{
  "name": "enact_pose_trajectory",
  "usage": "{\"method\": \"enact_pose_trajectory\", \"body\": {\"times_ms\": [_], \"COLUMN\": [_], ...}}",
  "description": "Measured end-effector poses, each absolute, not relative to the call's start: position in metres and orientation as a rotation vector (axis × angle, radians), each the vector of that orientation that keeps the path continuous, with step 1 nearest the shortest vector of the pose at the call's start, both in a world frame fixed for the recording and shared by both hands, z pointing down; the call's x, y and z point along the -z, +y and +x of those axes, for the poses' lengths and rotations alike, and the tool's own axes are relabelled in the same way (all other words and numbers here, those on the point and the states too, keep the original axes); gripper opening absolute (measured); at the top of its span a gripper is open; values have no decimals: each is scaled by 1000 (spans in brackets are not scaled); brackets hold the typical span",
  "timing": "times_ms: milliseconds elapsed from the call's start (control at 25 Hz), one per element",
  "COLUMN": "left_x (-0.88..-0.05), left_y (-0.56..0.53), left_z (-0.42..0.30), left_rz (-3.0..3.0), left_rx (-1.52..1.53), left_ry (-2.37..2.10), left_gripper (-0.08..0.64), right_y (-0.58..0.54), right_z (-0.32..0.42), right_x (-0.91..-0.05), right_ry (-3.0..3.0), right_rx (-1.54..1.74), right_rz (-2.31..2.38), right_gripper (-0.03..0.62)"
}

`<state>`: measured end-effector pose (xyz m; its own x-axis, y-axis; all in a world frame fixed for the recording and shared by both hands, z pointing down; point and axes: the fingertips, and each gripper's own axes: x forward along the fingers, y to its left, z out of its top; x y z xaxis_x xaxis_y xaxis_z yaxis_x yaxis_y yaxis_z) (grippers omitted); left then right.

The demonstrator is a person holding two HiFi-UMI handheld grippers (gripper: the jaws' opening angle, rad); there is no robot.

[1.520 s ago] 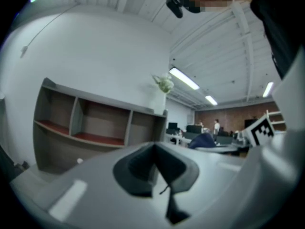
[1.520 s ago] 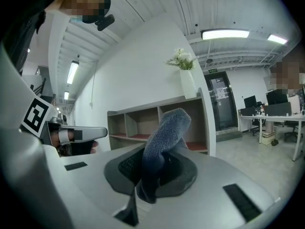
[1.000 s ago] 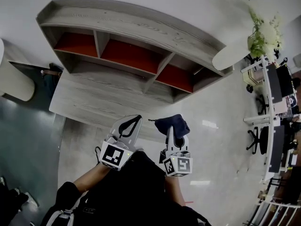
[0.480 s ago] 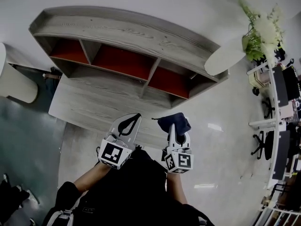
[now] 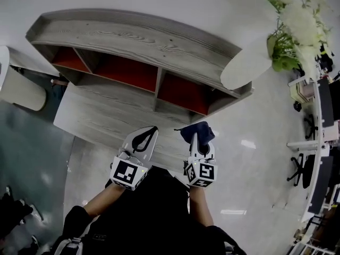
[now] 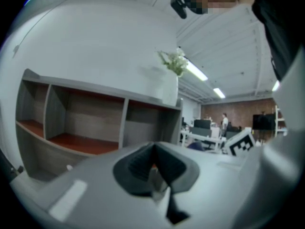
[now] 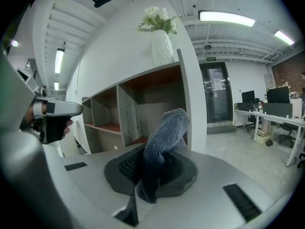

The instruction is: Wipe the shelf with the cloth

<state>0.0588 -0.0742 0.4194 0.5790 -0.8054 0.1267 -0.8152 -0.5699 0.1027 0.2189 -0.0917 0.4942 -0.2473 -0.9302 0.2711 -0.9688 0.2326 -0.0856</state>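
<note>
The shelf (image 5: 133, 39) is a grey wood unit with red-floored compartments (image 5: 127, 70), standing against the white wall above a wide grey ledge (image 5: 106, 116). My right gripper (image 5: 196, 137) is shut on a dark blue cloth (image 5: 195, 131), held just short of the ledge's front right edge. In the right gripper view the cloth (image 7: 163, 137) stands up from between the jaws of that gripper (image 7: 151, 173), with the shelf (image 7: 133, 111) beyond. My left gripper (image 5: 149, 134) hovers beside it, shut with nothing in it. The left gripper view has the shut gripper (image 6: 153, 168) facing the shelf (image 6: 95, 123).
A white vase (image 5: 247, 62) with a green and white plant (image 5: 297, 28) stands on the shelf's right end. Office desks and chairs (image 5: 316, 142) line the far right. A white rounded object (image 5: 18, 92) sits at the left, over darker floor (image 5: 26, 158).
The shelf has drawn closer and shifted left in the head view. Both grippers have moved forward toward the ledge. The cloth stays gripped in the right gripper.
</note>
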Motion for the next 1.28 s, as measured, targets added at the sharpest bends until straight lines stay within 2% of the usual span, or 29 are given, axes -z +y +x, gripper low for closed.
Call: {"method": "enact_pose_trajectory", "body": {"times_ms": [760, 1280], "left_x": [-425, -428], "left_y": [-132, -154], "left_z": [49, 31], "left_rz": [2704, 2696], "left_rx": [-92, -95], "left_ry": [-1256, -1265], "left_gripper": [3, 3], "right_y": [-177, -213], "right_z": [236, 219], "right_x": [-549, -572], "right_ry": [-2071, -1966], "right_rx": [-443, -486], "right_rz": [1933, 1845], "right_gripper": [32, 32]}}
